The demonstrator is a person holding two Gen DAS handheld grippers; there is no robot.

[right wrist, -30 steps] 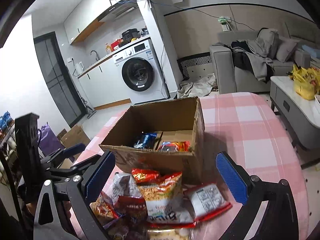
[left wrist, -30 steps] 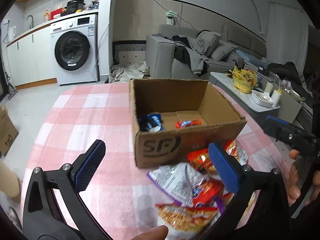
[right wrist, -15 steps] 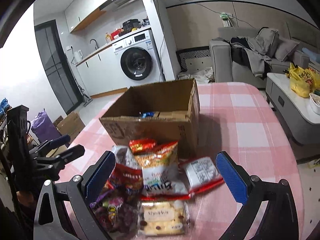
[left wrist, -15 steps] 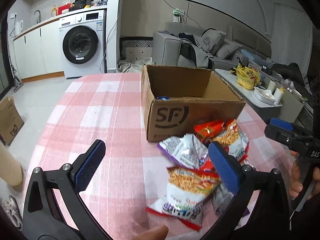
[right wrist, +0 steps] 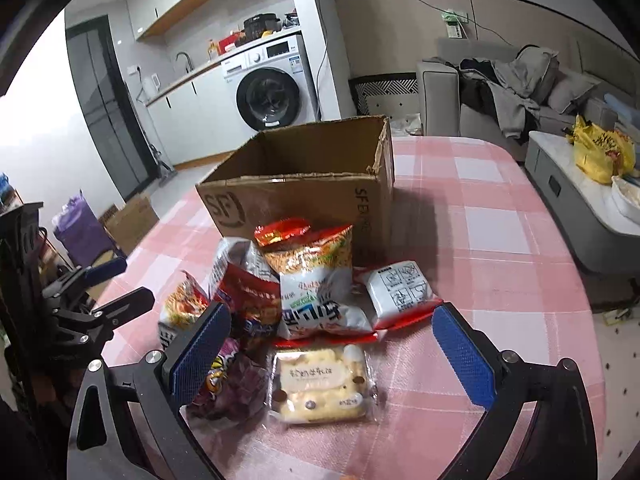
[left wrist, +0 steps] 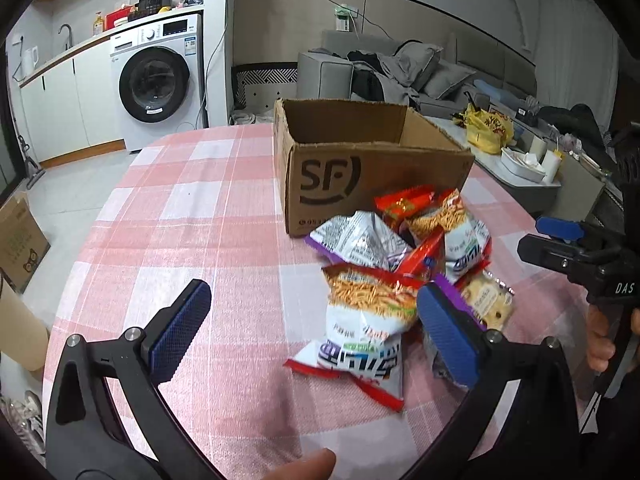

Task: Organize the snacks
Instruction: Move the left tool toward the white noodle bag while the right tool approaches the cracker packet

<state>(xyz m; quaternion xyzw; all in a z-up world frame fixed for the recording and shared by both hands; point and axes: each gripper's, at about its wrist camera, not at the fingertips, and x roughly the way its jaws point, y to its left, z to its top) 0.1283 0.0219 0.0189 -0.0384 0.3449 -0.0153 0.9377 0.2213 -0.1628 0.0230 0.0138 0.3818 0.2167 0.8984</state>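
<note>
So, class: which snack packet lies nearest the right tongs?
The clear-wrapped pale cake packet, lying between the open right tongs; the other packets sit farther off, toward the cardboard box.

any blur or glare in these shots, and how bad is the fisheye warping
Left wrist view: strong fisheye bend at the edges and dark corners; the cardboard box is sharp, while the nearest noodle snack bag looks slightly soft. Right wrist view: blown-out white at the left edge, the box casts a shadow on the checked tablecloth, and the clear-wrapped cake pack shows mild glare.
</note>
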